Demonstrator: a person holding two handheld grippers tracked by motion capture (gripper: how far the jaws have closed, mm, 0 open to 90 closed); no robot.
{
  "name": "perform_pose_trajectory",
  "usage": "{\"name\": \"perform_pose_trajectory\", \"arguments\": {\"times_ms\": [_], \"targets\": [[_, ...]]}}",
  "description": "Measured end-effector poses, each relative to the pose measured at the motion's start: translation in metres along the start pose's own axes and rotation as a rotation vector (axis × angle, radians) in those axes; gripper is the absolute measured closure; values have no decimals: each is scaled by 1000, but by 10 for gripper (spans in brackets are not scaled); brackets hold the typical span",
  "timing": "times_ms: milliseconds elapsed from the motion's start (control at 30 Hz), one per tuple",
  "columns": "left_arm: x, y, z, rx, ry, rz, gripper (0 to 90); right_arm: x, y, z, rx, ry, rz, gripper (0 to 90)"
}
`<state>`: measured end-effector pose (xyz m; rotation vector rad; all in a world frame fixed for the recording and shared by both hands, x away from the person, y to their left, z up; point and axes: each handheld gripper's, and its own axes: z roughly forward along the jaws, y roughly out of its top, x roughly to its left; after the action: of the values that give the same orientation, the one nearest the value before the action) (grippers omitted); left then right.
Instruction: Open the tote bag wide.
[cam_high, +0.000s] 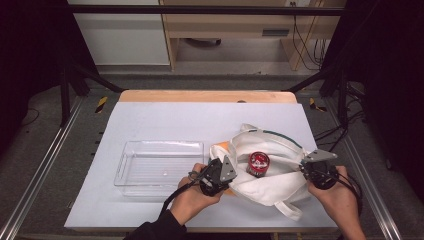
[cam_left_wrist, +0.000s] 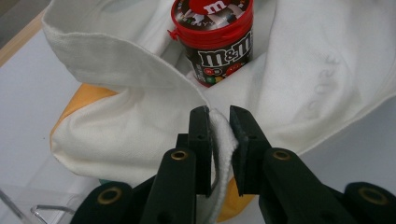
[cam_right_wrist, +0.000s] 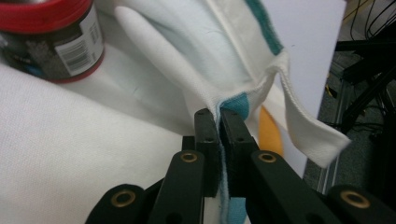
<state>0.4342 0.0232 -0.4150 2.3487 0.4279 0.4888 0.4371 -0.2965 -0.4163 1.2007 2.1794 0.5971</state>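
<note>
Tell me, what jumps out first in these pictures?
A white cloth bag lies rumpled at the table's near right, held open from both sides: the left gripper and the right gripper each pinch its rim. A red-lidded M&M's tub stands in the bag's mouth. Left of the bag sits a clear tray.

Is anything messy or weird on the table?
Nothing is spilled or broken. The white bag lies rumpled and pulled open, with the candy jar standing upright inside. The left gripper and right gripper each pinch its edge. The clear tray sits square.
</note>
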Motion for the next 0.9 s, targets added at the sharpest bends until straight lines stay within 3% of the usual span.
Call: {"name": "perform_pose_trajectory", "arguments": {"times_ms": [133,400,767,900], "targets": [[-2,-2,1,13,2,10,818,-12,0,-1,-16,9,48,875],[-1,-8,-1,37,12,2,837,-31,-15,24,-20,50,153,878],[-4,-14,-4,76,5,14,840,-32,-17,26,-24,52,153,877],[-5,-16,-4,61,1,19,840,-30,-16,24,-21,43,159,872]]}}
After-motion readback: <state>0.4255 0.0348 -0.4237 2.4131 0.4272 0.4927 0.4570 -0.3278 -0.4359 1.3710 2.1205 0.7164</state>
